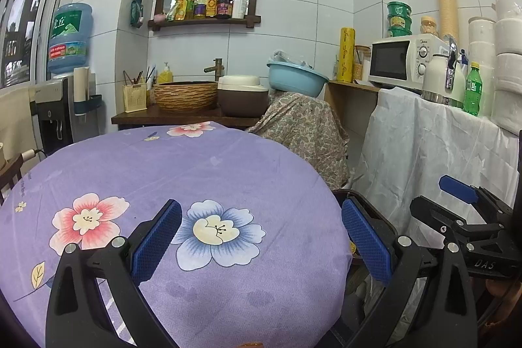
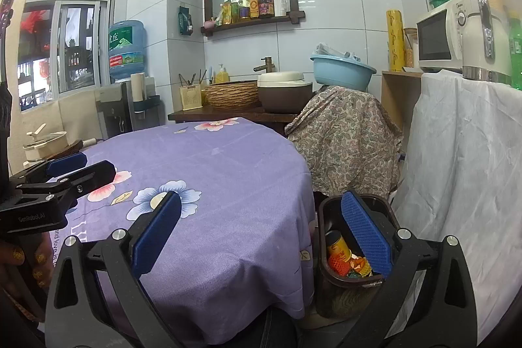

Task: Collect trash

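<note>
Both grippers hover over round surface (image 1: 208, 172) with purple floral cloth. Left gripper (image 1: 261, 245) jaws released, empty, above blue flower print. Right gripper (image 2: 262, 238) jaws released, empty, straddling surface edge and dark trash bin (image 2: 339, 292). Bin sits just beside surface on the right, holding a can (image 2: 339, 247), red netting and wrappers. No trash visible on the cloth.

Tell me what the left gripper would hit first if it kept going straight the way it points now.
Probably nothing soon: the open left gripper points across the bare purple floral tablecloth. Beyond the far edge, the brown rice cooker with a cream lid seems nearest that line, though depth is unclear.
</note>
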### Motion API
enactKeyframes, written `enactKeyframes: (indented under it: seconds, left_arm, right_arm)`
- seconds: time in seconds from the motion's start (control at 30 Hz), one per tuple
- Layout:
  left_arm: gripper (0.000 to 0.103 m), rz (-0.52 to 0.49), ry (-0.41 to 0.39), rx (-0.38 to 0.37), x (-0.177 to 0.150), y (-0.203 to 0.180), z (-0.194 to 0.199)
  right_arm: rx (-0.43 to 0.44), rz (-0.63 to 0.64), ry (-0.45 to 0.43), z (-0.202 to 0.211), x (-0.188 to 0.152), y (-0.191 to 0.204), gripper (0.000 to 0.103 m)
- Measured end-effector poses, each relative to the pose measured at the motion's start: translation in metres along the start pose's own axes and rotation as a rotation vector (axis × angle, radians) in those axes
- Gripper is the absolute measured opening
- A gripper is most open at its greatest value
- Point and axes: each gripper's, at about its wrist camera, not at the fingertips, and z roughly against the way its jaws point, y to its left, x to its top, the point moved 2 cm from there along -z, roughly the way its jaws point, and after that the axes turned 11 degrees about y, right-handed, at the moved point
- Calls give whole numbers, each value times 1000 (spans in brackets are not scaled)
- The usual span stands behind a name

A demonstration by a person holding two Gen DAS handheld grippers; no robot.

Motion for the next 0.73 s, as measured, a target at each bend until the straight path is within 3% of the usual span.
enactKeyframes:
  seconds: [0.73]
  left_arm:
    - [97,-7,14,20,2,-6,-1]
  right_arm:
    - [-5,-16,2,1,-1,0,97]
